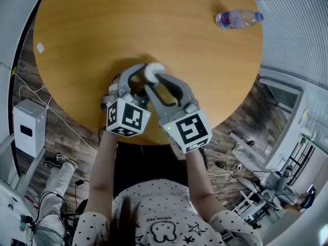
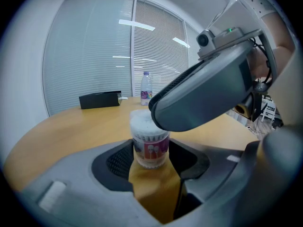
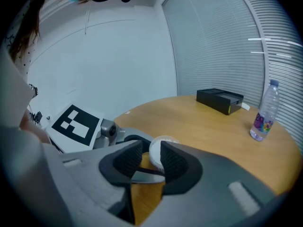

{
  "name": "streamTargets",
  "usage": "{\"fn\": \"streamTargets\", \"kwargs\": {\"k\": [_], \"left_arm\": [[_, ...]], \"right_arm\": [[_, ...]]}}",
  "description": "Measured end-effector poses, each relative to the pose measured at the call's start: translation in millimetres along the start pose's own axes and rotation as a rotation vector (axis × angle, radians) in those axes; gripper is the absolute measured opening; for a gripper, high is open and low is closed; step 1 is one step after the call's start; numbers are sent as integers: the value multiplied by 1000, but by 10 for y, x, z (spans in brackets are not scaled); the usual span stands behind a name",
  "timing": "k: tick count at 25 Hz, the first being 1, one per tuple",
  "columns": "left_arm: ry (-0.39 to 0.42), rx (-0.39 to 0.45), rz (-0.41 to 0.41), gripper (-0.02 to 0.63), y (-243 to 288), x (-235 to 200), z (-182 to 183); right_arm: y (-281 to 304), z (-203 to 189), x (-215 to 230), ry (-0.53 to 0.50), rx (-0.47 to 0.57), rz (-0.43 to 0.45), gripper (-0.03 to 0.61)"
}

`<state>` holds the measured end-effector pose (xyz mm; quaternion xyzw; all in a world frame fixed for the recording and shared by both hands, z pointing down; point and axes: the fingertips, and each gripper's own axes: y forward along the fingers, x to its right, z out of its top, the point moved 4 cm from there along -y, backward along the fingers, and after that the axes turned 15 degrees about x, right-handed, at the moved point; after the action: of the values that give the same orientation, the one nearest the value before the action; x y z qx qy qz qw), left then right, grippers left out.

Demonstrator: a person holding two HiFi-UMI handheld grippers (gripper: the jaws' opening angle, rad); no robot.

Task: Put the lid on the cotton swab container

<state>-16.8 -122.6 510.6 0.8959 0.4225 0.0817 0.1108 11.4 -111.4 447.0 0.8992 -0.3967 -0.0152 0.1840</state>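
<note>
The cotton swab container (image 2: 150, 145), a small clear tub with a pink label, stands on the round wooden table (image 1: 102, 24) near its front edge. My left gripper (image 2: 150, 161) is shut on its sides. In the head view both grippers meet at its white top (image 1: 154, 72), the left gripper (image 1: 142, 75) from the left and the right gripper (image 1: 160, 78) from the right. The white round lid (image 3: 160, 151) sits between the tips of my right gripper (image 3: 152, 157), which is shut on it right over the container. The lid's seating on the rim is hidden by the right jaw.
A water bottle (image 1: 238, 19) lies at the table's far right. A black box (image 3: 220, 100) sits on the far side. A paper scrap (image 1: 40, 47) lies near the left edge. A white unit (image 1: 29, 127) and cables are on the floor.
</note>
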Motion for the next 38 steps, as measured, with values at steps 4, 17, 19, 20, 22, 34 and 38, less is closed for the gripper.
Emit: {"fn": "streamTargets", "kwargs": {"k": [4, 17, 19, 20, 22, 34, 38], "left_arm": [[1, -1, -1, 244, 2, 3, 3], [-3, 0, 1, 244, 7, 2, -6], [-3, 0, 0, 244, 3, 0, -6], [-3, 0, 0, 244, 1, -1, -7], [-4, -1, 1, 244, -1, -3, -9], [3, -3, -2, 244, -7, 1, -4], [7, -4, 0, 242, -12, 4, -9]], "right_arm": [[16, 8, -23, -49, -25, 2, 126], [21, 8, -49, -105, -24, -7, 124], [21, 14, -51, -84, -10, -16, 124], [22, 16, -53, -84, -8, -15, 124], [25, 20, -56, -85, -6, -13, 124], [40, 11, -59, 6, 22, -26, 114], [45, -2, -69, -23, 9, -26, 114]]}}
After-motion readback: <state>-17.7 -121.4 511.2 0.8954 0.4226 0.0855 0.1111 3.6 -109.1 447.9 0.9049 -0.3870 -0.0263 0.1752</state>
